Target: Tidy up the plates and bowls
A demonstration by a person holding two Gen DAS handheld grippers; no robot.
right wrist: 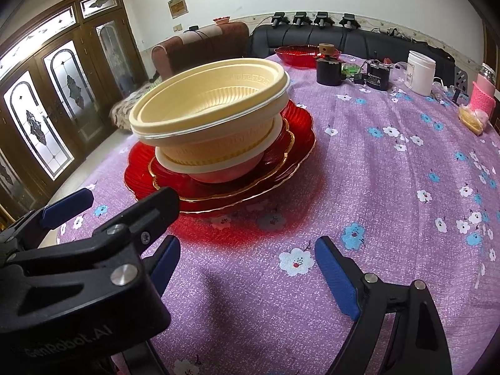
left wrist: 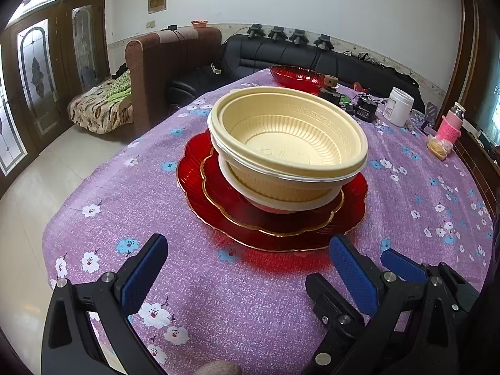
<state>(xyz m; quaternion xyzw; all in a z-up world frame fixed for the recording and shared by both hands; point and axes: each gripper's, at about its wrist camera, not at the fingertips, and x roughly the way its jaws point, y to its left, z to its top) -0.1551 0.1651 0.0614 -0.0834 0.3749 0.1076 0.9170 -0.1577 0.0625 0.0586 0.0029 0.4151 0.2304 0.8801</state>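
A stack stands mid-table: cream plastic bowls (left wrist: pixel 290 137) nested, tilted, on a white bowl (left wrist: pixel 237 181), on two red glass plates (left wrist: pixel 275 228) with gold rims. The stack also shows in the right wrist view: the cream bowls (right wrist: pixel 212 100) and the red plates (right wrist: pixel 281 162). Another red glass dish (left wrist: pixel 297 76) sits at the far table edge, also in the right wrist view (right wrist: pixel 300 53). My left gripper (left wrist: pixel 247 253) is open and empty just in front of the plates. My right gripper (right wrist: pixel 247 256) is open and empty, beside the left gripper's body.
The table has a purple floral cloth (left wrist: pixel 218 297). At the far right stand a white jar (left wrist: pixel 400 106), black devices (left wrist: pixel 364 109), a pink-sleeved bottle (left wrist: pixel 450 125) and a snack bag (right wrist: pixel 472 117). A black pot (right wrist: pixel 328 70) stands near the far dish. Sofas lie behind.
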